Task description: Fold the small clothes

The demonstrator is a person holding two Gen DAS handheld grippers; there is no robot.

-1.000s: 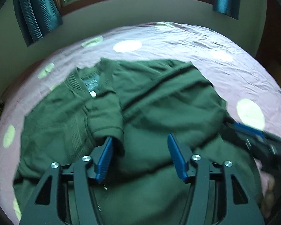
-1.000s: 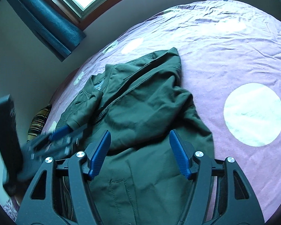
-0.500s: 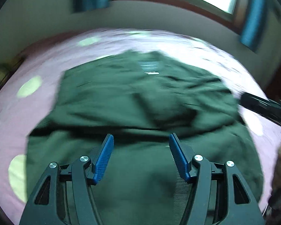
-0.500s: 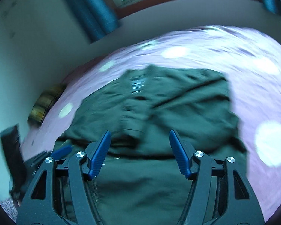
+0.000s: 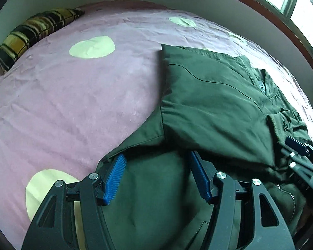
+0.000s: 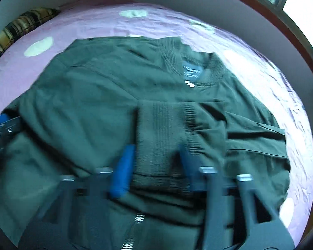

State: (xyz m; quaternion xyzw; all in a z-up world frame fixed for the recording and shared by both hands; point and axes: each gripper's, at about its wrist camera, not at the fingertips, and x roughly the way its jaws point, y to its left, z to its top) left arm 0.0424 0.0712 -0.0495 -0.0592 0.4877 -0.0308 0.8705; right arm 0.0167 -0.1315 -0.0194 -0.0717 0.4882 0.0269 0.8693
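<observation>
A dark green jacket point(image 5: 215, 104) lies on the pink bedspread, both sleeves folded in over its front. My left gripper point(image 5: 156, 160) is open just above the jacket's lower left part, fingertips at the edge of the folded left sleeve. The right gripper's blue tip shows at the right edge of the left wrist view point(image 5: 296, 145). In the blurred right wrist view, my right gripper point(image 6: 156, 152) is open around the ribbed cuff point(image 6: 162, 137) of the folded sleeve. The collar label point(image 6: 191, 70) lies beyond it. The left gripper shows at the left edge of this view point(image 6: 0, 125).
The pink bedspread point(image 5: 73, 104) with pale round spots stretches left of the jacket. A striped pillow point(image 5: 31, 33) lies at the far left corner. A wall and window point(image 5: 298, 6) run behind the bed.
Both grippers have swung to the left and dropped closer to the jacket. The left one now sits at the jacket's left edge; the right one now straddles the folded cuff.
</observation>
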